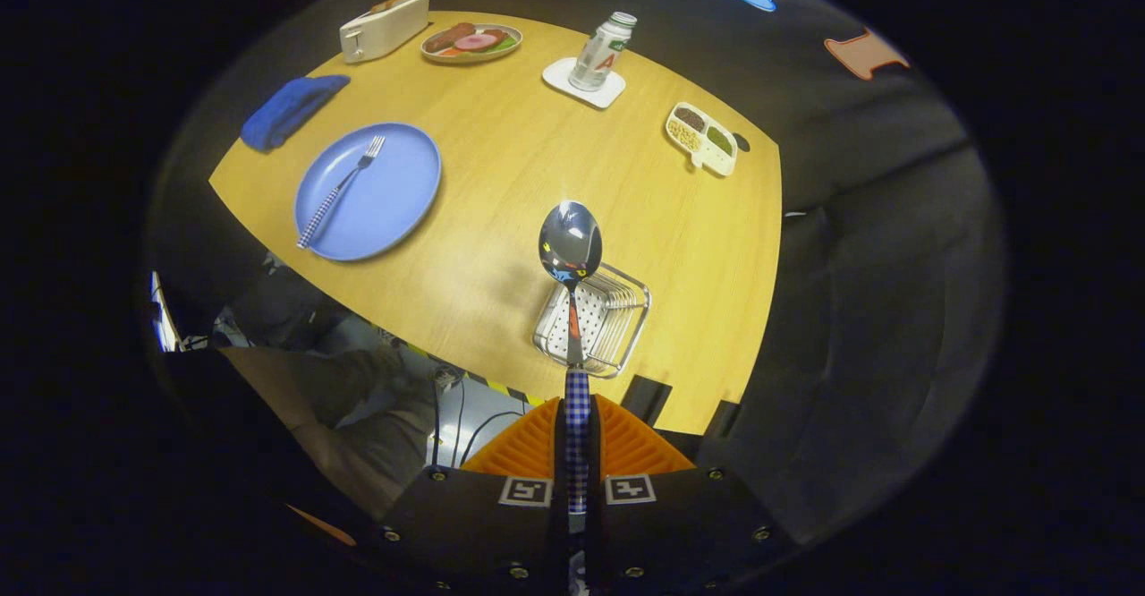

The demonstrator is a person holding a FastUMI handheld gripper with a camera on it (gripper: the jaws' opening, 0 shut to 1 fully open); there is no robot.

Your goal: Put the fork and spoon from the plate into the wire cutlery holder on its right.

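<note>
Fingers of the tool [577, 453] are pressed together on the checked handle of the spoon [571, 242], holding it well above the desk [519, 193] and pointing forward, bowl outward, over the wire cutlery holder [592, 319]. Off to the left, the fork [340, 191] lies across the blue plate [394, 193], apart from the holder.

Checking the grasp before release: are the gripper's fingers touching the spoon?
Touching. The gripper view shows the gripper shut on the spoon, both fingers pressed against its checkered handle, bowl pointing ahead over the wire cutlery holder.
</note>
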